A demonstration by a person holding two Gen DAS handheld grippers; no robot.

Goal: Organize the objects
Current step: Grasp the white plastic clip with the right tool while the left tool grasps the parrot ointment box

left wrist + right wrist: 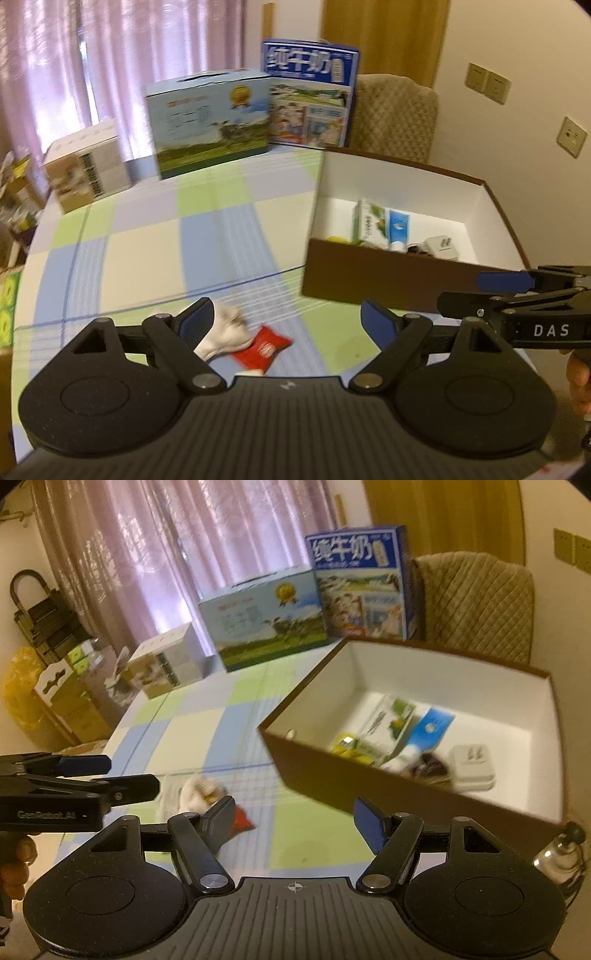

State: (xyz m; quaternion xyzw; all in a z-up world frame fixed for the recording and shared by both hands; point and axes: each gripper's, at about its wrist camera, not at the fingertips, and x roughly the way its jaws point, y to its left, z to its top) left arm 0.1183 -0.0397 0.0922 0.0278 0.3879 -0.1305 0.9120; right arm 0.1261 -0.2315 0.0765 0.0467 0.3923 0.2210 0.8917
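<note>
A crumpled white cloth (225,328) and a red packet (264,347) lie together on the checked tablecloth, just ahead of my open left gripper (286,317); its left finger overlaps the cloth. The right wrist view shows the cloth (201,794) and packet (242,818) beside the left finger of my open, empty right gripper (295,818). To the right stands a brown box (369,779) with a white inside. It holds a green-white carton (391,720), a blue pack (432,727), a white charger (472,766) and a yellow item (345,746).
Two printed milk cases (210,122) (314,96) and a white carton (88,166) line the table's far edge. A padded chair (476,605) stands behind the brown box. Stacked boxes and a yellow bag (18,690) sit left of the table. A glass object (561,853) is near the box's right corner.
</note>
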